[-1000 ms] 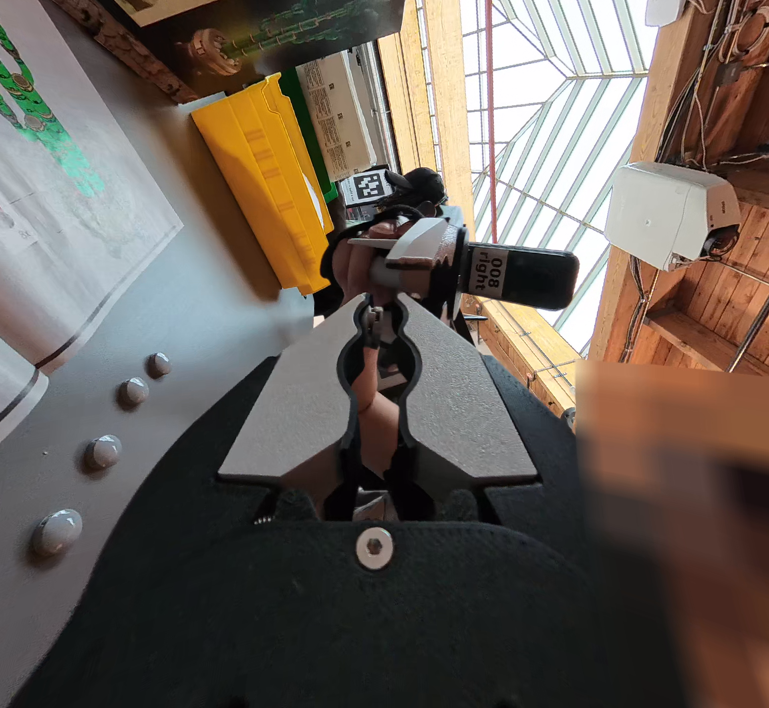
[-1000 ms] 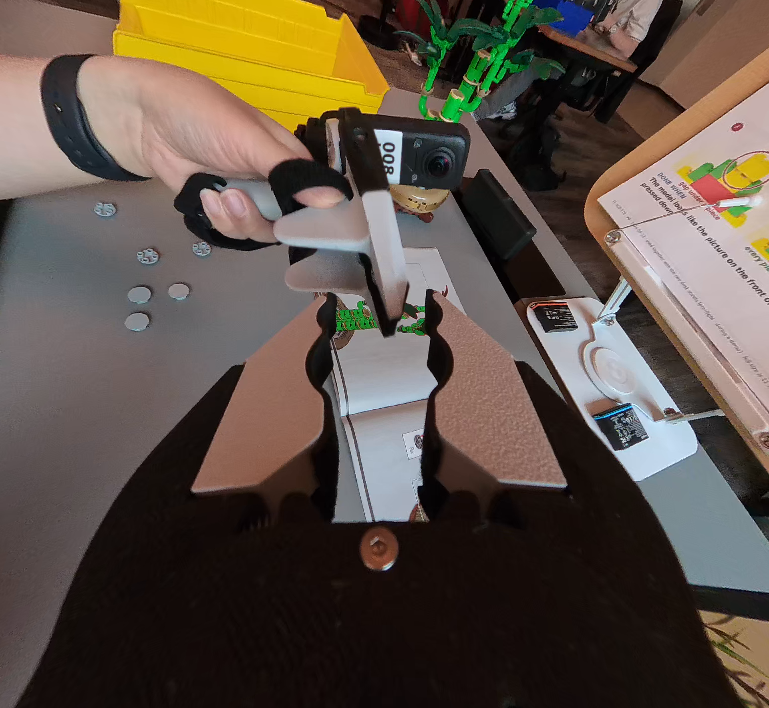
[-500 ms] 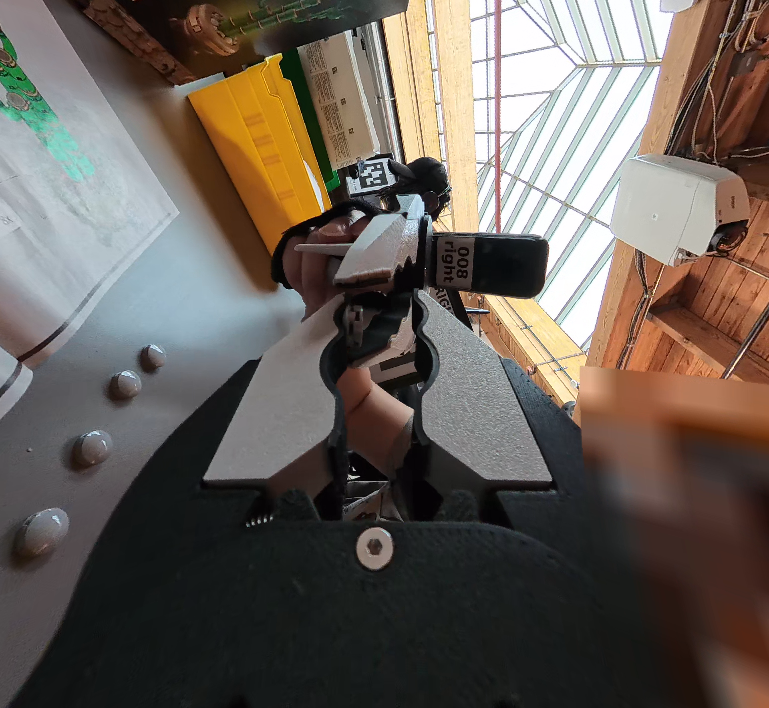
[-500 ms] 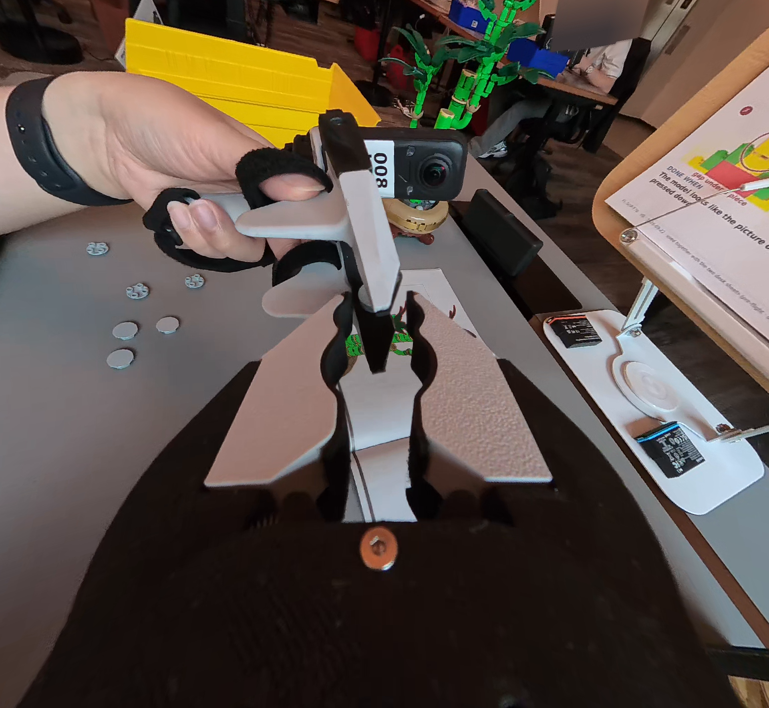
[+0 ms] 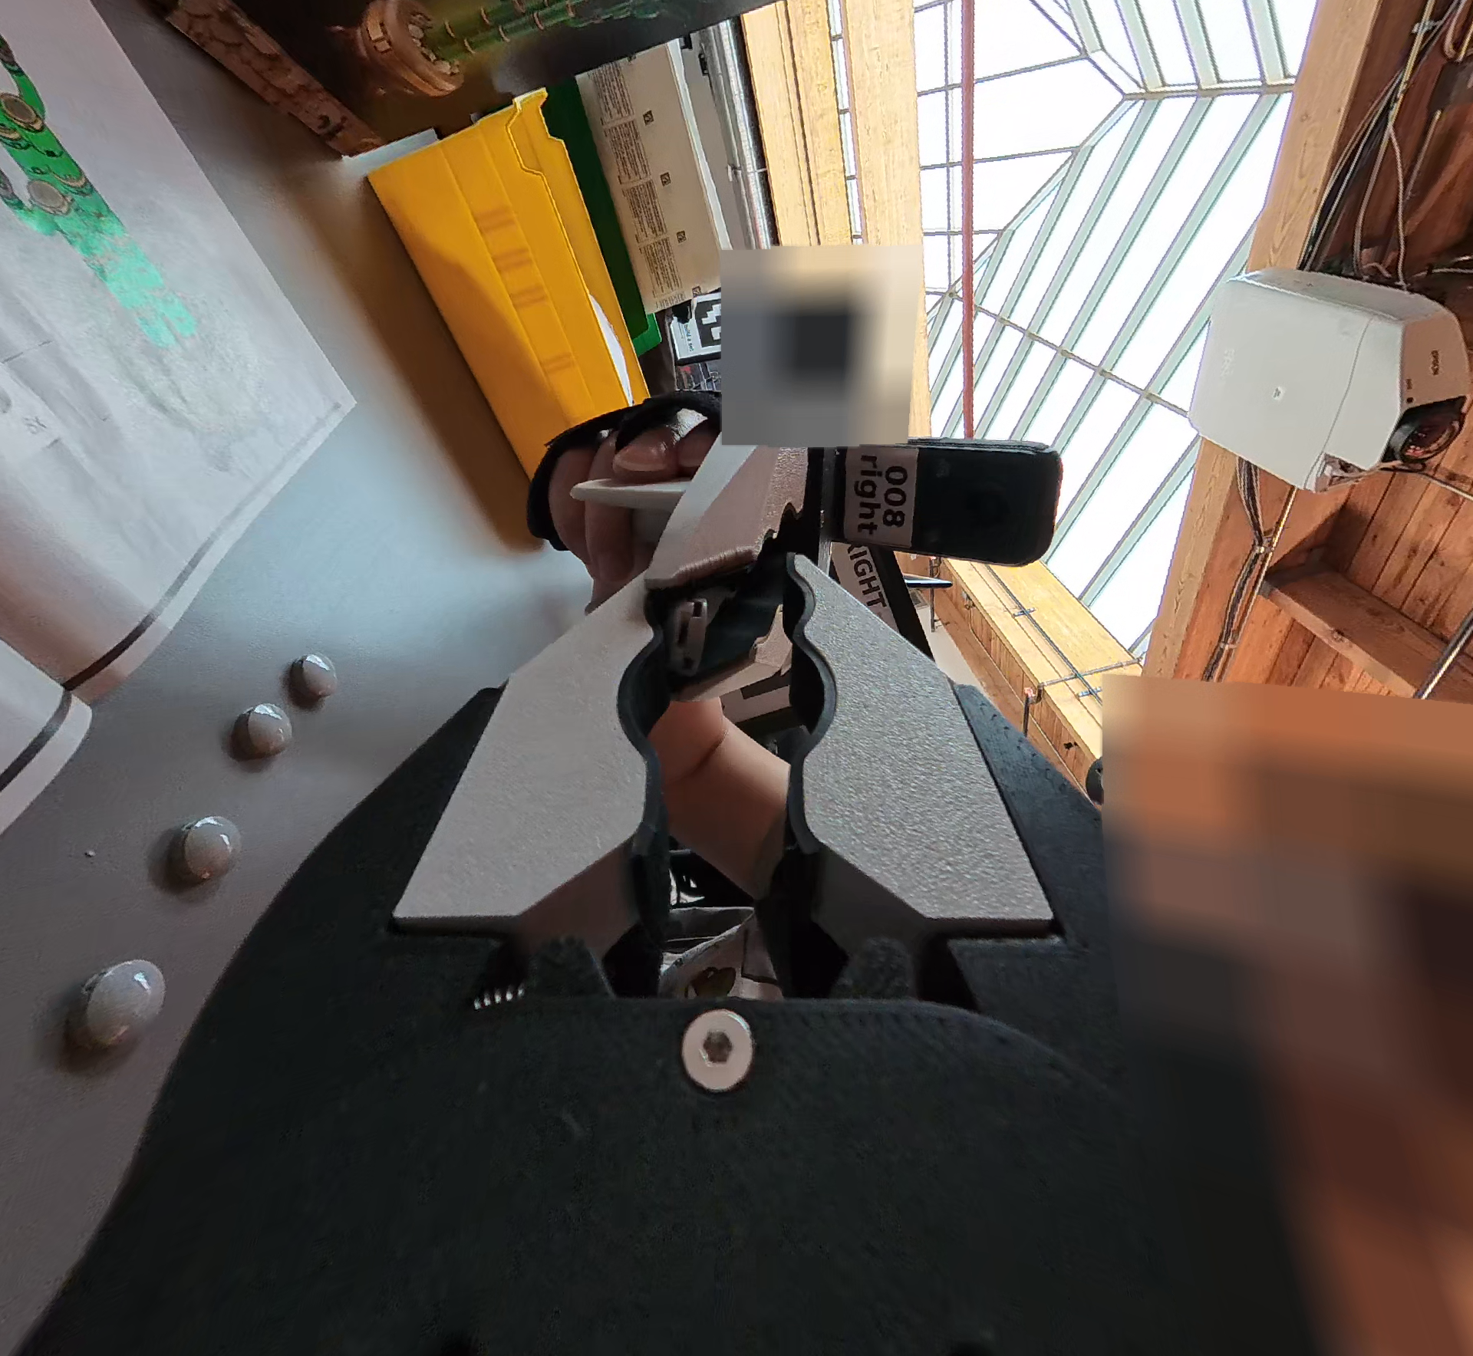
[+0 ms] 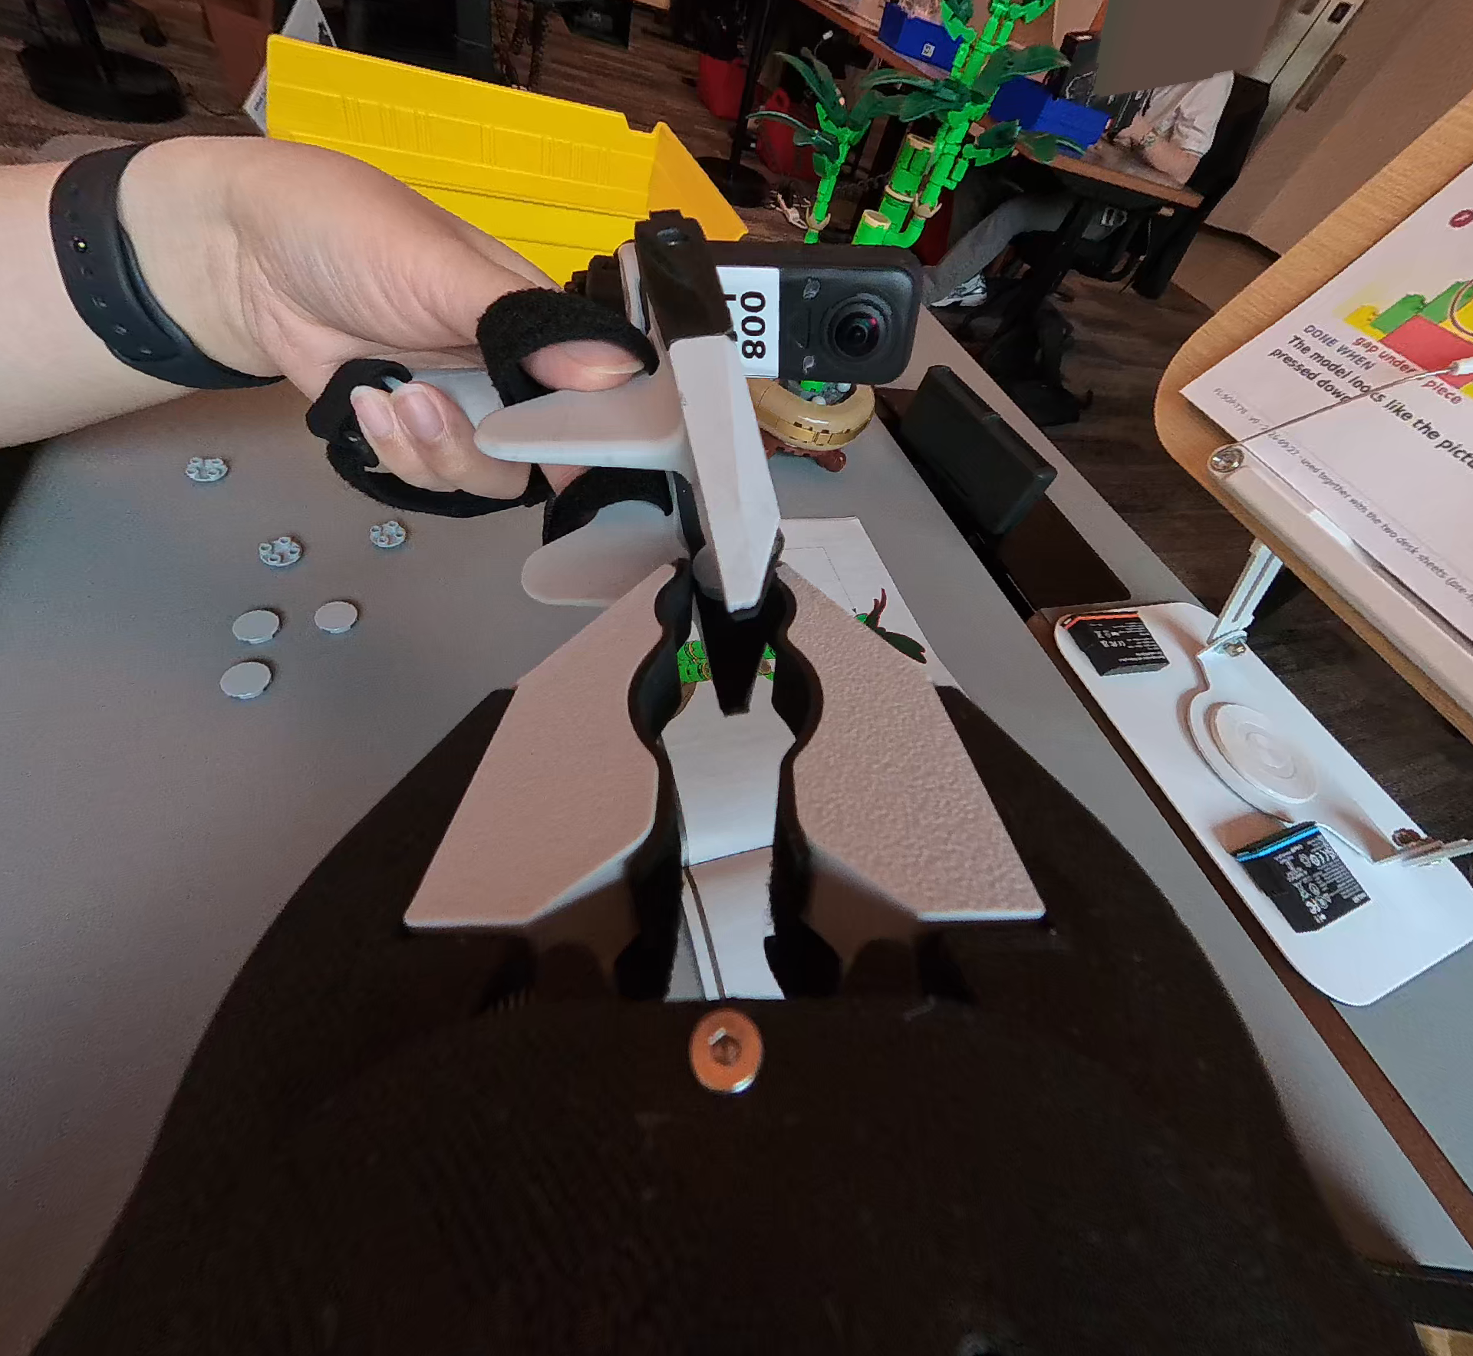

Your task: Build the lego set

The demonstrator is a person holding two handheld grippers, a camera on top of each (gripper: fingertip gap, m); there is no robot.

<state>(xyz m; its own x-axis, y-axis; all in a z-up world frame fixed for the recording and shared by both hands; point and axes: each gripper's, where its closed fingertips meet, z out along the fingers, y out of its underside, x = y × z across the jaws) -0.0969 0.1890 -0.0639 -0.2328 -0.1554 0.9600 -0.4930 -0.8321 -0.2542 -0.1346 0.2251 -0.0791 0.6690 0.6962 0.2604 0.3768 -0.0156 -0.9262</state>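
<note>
Green brick bamboo model (image 6: 956, 114), with dark leaves, stands in a tan round pot (image 6: 813, 419) at the far side of the grey table (image 6: 119, 800), just behind the two grippers. Loose grey round pieces (image 6: 255, 624) lie scattered on the table to the left, well apart from the model; some are flat discs, others studded. In the left wrist view, four of them (image 5: 203, 848) show as a row of shiny domes.

The two grippers meet at right angles above a printed instruction sheet (image 6: 837, 561). The left gripper (image 5: 721, 585) is held sideways by the left hand (image 6: 319, 282), its jaws parted by a narrow gap in which the tip of the other gripper sits. The right gripper (image 6: 729, 585), held by the right hand (image 5: 630, 489), has its jaws close together around one dark-edged finger of the left gripper. Whether they press on it cannot be told. A small grey part shows at the meeting point in the left wrist view, too unclear to identify.

A yellow bin (image 6: 478, 138) sits behind the left hand. To the right lies a white tray (image 6: 1156, 840) with a black battery (image 6: 1307, 887).
</note>
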